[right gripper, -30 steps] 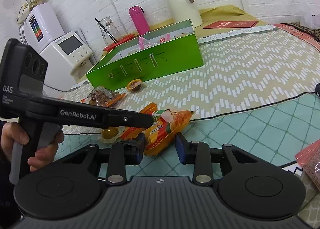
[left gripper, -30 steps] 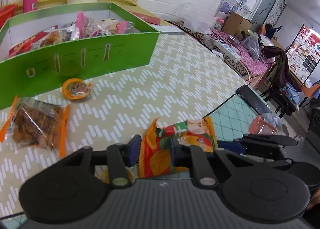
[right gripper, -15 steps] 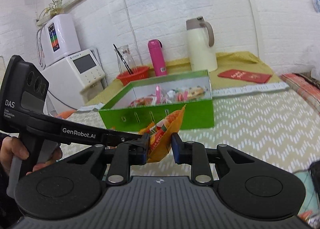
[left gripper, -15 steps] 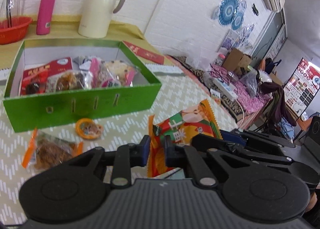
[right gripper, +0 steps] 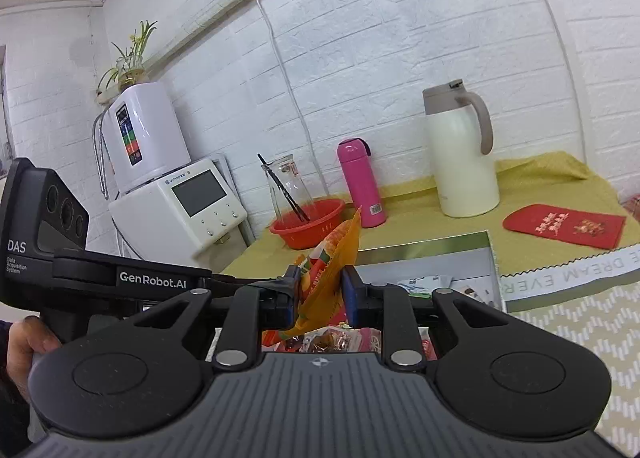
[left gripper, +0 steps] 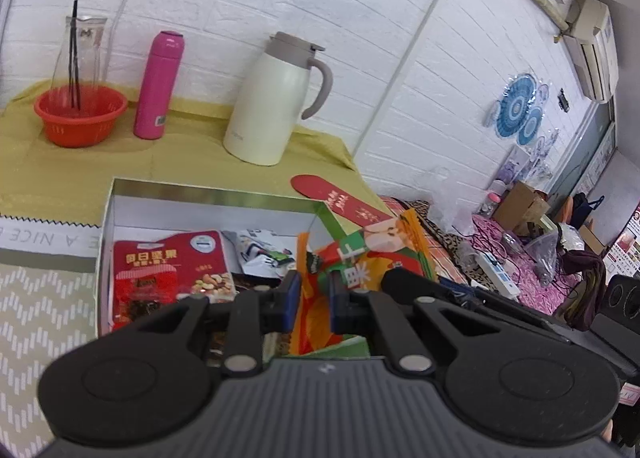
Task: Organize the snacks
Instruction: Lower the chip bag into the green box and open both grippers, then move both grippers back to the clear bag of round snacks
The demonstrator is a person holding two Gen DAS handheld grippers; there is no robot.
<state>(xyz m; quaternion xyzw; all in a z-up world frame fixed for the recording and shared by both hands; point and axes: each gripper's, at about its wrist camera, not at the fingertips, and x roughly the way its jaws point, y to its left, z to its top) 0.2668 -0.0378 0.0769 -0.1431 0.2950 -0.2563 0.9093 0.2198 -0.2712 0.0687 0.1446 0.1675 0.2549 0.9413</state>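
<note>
White brick wall is running behind a yellow-clothed counter, and going left to right in the left wrist view I am seeing a red basket (left gripper: 80, 120), a pink bottle (left gripper: 158, 86) and a cream thermos jug (left gripper: 276, 98). Nearer, on the zigzag tablecloth (left gripper: 36, 318), the snack box (left gripper: 208, 194) is sitting open, a red nut packet (left gripper: 170, 270) lying flat in its left half.

I am holding one orange snack bag (left gripper: 360, 258) with both tools at once. My left gripper (left gripper: 312, 302) is pinching the bag's lower edge, jaws nearly closed on the foil. My right gripper (right gripper: 320, 294) is clamping the same bag (right gripper: 336, 254) from the other side, jaws likewise drawn in tight on it, with the bag standing nearly upright between them, its long axis running up and away from me.

The bag is hanging in the air over the near right part of the box, above the packets already inside. The box lies directly below and slightly ahead of both tools, so I judge the coming move is a short lowering and release. Both tools look about equally near; free space seems to lie in the far right corner.
</note>
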